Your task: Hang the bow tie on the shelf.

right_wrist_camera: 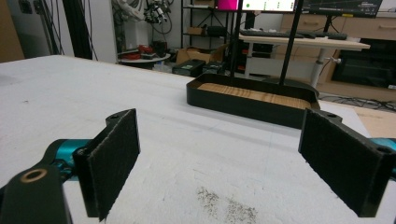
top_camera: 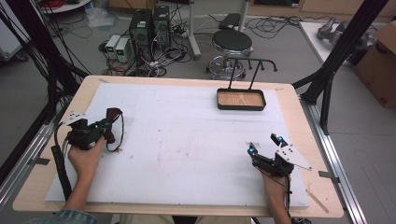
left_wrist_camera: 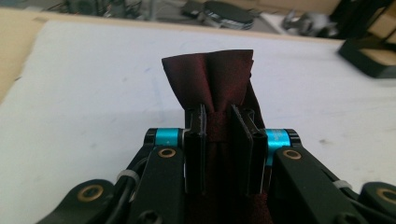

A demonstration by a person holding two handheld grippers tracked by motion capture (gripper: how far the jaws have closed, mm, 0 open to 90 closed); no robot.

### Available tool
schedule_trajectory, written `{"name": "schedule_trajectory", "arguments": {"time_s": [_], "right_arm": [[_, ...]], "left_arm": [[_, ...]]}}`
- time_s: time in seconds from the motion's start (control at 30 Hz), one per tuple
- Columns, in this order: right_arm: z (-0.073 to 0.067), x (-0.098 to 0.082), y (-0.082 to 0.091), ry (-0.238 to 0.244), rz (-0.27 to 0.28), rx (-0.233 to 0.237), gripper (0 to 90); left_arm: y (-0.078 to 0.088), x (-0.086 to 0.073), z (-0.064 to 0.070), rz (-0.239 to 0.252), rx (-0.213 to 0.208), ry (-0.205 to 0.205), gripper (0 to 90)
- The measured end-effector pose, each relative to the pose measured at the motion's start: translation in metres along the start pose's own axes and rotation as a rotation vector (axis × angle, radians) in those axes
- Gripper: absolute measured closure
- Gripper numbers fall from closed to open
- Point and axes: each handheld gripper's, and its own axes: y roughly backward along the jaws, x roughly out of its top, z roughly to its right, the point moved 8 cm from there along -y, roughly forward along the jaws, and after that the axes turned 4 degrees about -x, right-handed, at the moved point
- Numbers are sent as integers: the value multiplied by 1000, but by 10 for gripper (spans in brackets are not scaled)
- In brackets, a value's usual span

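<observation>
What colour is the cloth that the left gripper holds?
Dark red, a maroon; the cloth shows best in the left gripper view.

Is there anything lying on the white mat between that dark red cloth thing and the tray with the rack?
Nothing visible. The left claw grips the dark red cloth, and the white mat up to the tray is bare.

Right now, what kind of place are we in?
Most likely a robotics or research lab. Computer towers sit on the floor amid tangled cables, a desk with monitors stands behind, and the work table is ringed by a black metal frame.
</observation>
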Motion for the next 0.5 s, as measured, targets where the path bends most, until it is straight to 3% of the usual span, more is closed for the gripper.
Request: {"name": "schedule_trajectory", "arguments": {"time_s": [0.17,0.5], "right_arm": [[0,0,0,-2,-3,-2,118],[1,0,0,-2,-1,1,118]], "left_arm": [[-8,12,19,14,-56,-50,756],[-41,39,59,46,-137,-75,756]]}}
